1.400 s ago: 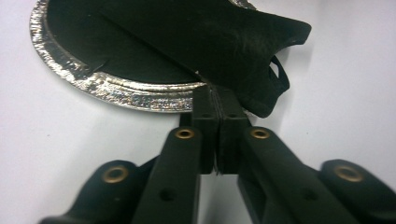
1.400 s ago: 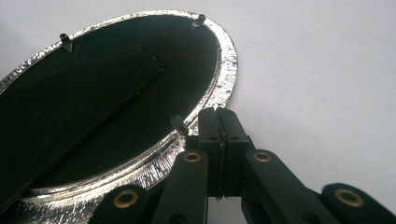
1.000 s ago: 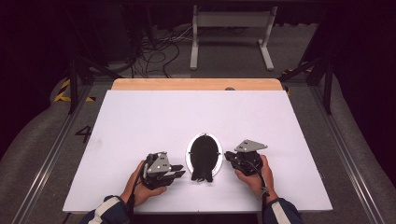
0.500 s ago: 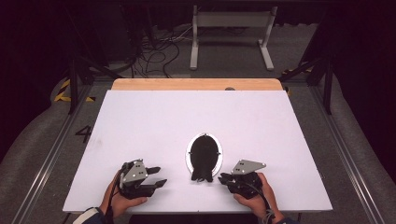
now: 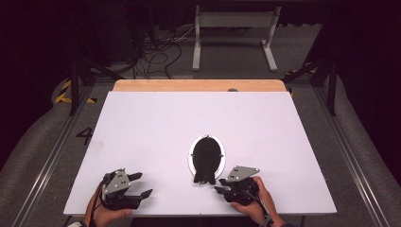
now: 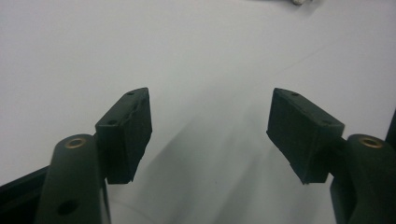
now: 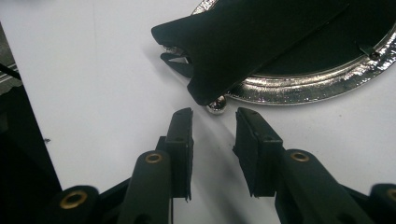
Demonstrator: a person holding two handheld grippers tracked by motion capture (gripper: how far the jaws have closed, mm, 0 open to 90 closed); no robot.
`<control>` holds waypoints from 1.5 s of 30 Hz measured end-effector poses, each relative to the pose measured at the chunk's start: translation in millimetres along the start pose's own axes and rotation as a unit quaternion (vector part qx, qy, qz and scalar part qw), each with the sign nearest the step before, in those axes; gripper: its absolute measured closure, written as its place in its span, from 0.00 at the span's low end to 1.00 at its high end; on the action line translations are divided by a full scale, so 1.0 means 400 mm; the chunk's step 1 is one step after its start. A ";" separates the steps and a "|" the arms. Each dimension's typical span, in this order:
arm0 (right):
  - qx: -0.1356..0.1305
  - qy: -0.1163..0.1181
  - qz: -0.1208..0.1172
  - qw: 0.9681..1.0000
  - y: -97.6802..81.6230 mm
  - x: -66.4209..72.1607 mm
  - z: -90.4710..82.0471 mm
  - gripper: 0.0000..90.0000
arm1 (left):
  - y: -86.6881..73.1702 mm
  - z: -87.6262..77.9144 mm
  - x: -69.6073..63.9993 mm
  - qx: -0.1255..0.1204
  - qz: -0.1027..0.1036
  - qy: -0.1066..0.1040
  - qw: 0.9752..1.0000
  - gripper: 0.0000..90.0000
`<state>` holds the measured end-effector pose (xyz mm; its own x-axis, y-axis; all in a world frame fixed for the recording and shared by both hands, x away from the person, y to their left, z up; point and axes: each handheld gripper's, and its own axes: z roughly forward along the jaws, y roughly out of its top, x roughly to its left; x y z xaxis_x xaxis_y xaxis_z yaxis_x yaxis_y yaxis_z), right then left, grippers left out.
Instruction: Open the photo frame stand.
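While oval silver frame lay face down mid-bench, black stand up, you parked left hand-held gripper wide, empty, well left; right hand-held gripper just opening, narrow gap, empty, beside frame's near end. Release step, likely. Next: withdraw without nudging frame.

Dark room, grey floor, cables

A single legible mark appears in the high view: the numeral "4", dark, on the grey floor just beside the left edge of the white table. The two gripper views carry no readable text, label or brand.
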<state>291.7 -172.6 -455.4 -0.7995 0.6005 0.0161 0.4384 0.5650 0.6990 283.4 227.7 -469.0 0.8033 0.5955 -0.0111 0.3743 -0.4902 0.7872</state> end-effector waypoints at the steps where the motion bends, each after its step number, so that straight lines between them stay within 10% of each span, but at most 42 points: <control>1: 0.002 -0.004 -0.001 1.000 0.003 0.002 0.001 0.75 | -0.005 -0.006 0.002 0.002 -0.001 0.004 1.000 0.31; 13: 0.050 -0.020 0.002 0.999 0.043 0.008 0.015 0.75 | -0.005 -0.010 0.011 0.006 -0.003 0.006 1.000 0.25; 24: 0.035 -0.016 0.050 0.998 0.046 -0.009 0.023 0.81 | -0.002 -0.009 0.025 -0.001 -0.017 0.009 1.000 0.25; 39: 0.000 0.050 0.077 0.996 0.037 -0.035 0.032 0.69 | 0.000 -0.001 0.024 0.013 -0.010 0.010 1.000 0.24; 45: -0.021 0.092 0.131 0.987 0.037 -0.059 0.034 0.62 | 0.002 0.003 0.024 0.019 -0.011 0.012 1.000 0.23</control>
<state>322.6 -170.8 -455.2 -0.7238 0.6075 0.3273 0.6254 0.3771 0.6832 292.2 232.2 -469.1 0.7831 0.6217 -0.0123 0.4092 -0.5003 0.7630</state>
